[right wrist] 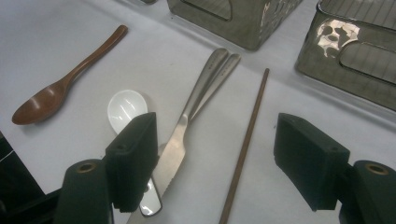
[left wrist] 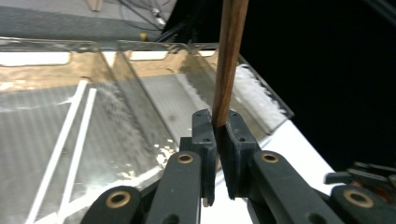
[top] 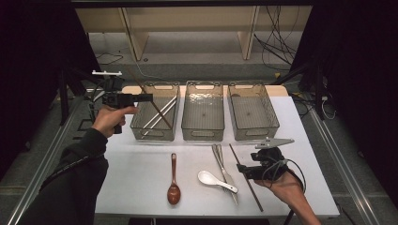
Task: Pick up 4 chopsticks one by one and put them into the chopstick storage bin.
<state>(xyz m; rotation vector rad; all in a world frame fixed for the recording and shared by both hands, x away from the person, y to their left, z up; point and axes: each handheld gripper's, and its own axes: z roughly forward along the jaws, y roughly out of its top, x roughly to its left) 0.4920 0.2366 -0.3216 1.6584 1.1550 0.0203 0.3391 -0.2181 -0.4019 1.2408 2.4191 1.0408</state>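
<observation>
Chopstick [left wrist: 229, 60] clamped between left gripper [left wrist: 216, 133] jaws.

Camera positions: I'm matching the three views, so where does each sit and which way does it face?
High view: above the table's near edge, looking forward and down; both forearms, left gripper, right gripper.
Left gripper view: along shut jaws pinching a brown chopstick over the bins.
Right gripper view: along open jaws, down at a second chopstick lying flat.
Shared: knife, seen from above too.
</observation>
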